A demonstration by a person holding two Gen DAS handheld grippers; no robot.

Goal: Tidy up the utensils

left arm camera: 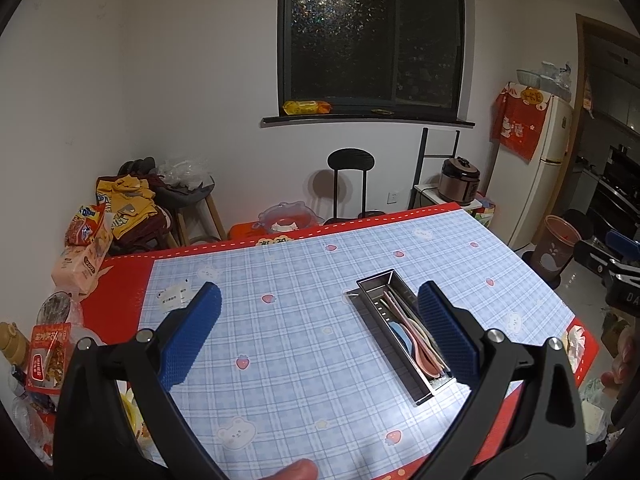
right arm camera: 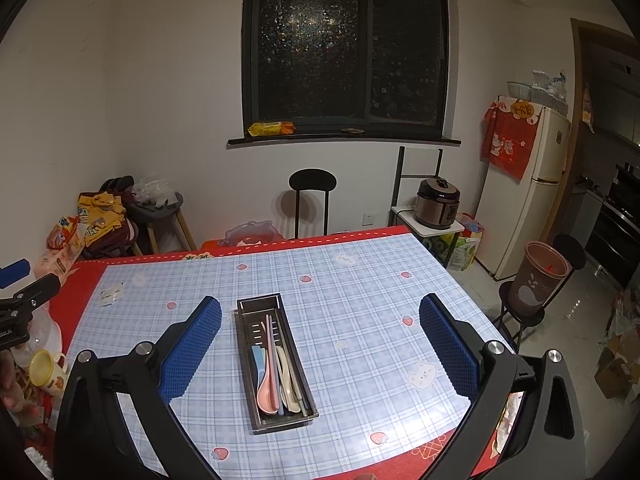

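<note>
A narrow steel utensil tray (right arm camera: 244,340) (left arm camera: 370,312) lies on the blue checked tablecloth (right arm camera: 352,312). Inside it lie a pink spoon (right arm camera: 267,392), a blue utensil (right arm camera: 257,360), cream utensils (right arm camera: 286,376) and chopsticks. My right gripper (right arm camera: 320,344) is open above the table, with the tray between its blue pads, nearer the left one, and untouched. My left gripper (left arm camera: 320,340) is also open and empty; its right pad (left arm camera: 448,332) hides part of the tray. In each view the other gripper pokes in at an edge: left gripper (right arm camera: 16,304), right gripper (left arm camera: 616,264).
Snack bags (left arm camera: 84,256) and packets crowd the table's left edge, with a yellow mug (right arm camera: 46,372). A small white packet (left arm camera: 174,294) lies on the cloth. Beyond stand a black chair (right arm camera: 312,200), a rice cooker (right arm camera: 438,202), a fridge (right arm camera: 532,188) and a brown bin (right arm camera: 538,280).
</note>
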